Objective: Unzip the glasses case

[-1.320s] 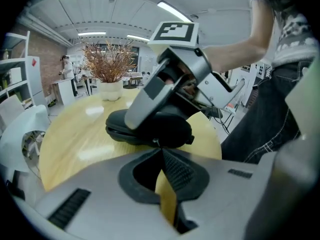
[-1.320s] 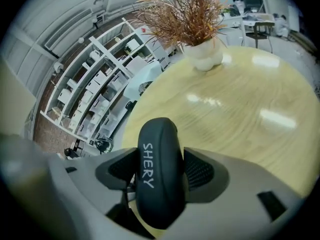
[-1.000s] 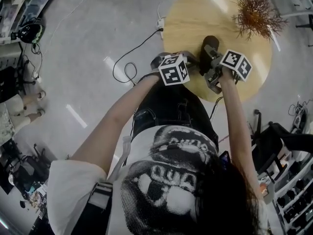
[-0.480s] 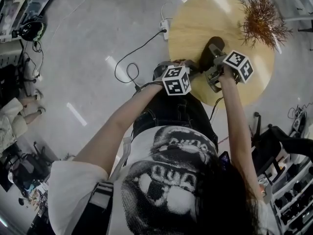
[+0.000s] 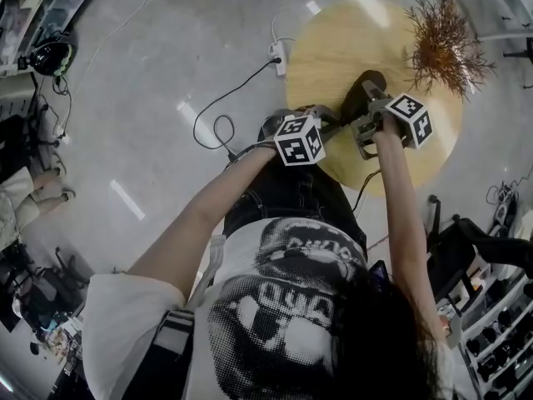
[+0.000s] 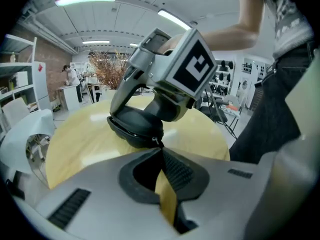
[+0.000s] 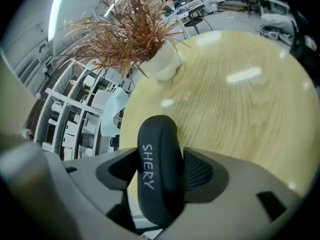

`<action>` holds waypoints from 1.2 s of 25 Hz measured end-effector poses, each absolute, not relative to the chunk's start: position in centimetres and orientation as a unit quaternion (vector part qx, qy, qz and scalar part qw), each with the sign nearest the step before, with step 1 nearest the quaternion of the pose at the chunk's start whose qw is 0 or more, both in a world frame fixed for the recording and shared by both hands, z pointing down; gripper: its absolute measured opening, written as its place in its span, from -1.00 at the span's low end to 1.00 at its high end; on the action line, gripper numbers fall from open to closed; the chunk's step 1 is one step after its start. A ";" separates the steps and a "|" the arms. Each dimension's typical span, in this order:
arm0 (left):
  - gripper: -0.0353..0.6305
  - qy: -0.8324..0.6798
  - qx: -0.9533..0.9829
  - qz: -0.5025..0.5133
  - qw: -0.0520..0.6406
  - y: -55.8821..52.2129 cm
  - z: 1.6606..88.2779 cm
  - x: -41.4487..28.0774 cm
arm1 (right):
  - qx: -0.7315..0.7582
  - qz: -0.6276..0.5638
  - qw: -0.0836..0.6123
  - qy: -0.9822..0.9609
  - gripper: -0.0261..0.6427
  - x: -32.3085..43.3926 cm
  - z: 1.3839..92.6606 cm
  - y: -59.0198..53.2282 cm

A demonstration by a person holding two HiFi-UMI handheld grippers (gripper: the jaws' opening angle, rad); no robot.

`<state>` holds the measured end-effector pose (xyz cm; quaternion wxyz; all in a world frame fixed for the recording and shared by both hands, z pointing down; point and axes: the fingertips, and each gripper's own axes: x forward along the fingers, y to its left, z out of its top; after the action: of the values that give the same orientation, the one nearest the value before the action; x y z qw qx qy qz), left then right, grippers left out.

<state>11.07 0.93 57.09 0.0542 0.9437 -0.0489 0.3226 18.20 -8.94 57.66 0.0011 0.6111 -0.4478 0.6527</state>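
A black glasses case (image 5: 364,88) with white lettering is held over the near edge of the round wooden table (image 5: 350,32). My right gripper (image 5: 369,107) is shut on the case (image 7: 157,149), one jaw on each broad side. My left gripper (image 5: 336,123) reaches the case's near end from the left. In the left gripper view its jaws (image 6: 161,153) are shut on the small zipper pull (image 6: 157,142) at the case's (image 6: 135,129) seam. How far the zipper is undone I cannot tell.
A dried reddish plant in a white vase (image 5: 441,27) stands at the table's far right, also in the right gripper view as the plant (image 7: 135,34). A power strip with cables (image 5: 275,52) lies on the floor left of the table. Shelving stands at the right.
The right gripper has rolled a little with the case in it. The left gripper has stayed shut at the case's near end. Both hands sit slightly further right in view.
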 end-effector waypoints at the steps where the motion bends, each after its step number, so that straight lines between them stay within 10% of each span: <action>1: -0.86 -0.047 0.944 0.322 0.052 0.8 57.1 11.1 | 0.615 0.657 -0.006 -0.437 -0.06 18.4 57.7 -9.0; 12: -0.85 -0.033 0.948 0.310 0.056 -1.5 57.1 10.9 | 0.611 0.648 -0.002 -0.455 -0.06 18.2 57.0 -11.7; 30: -0.85 -0.088 0.940 0.312 0.101 -9.4 56.8 4.6 | 0.373 0.295 0.436 -0.764 -0.06 12.2 56.3 -16.7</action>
<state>4.63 -9.44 56.80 0.1012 0.9405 -0.0880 0.3123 12.19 -16.66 56.33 0.4361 0.3732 -0.7639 0.2951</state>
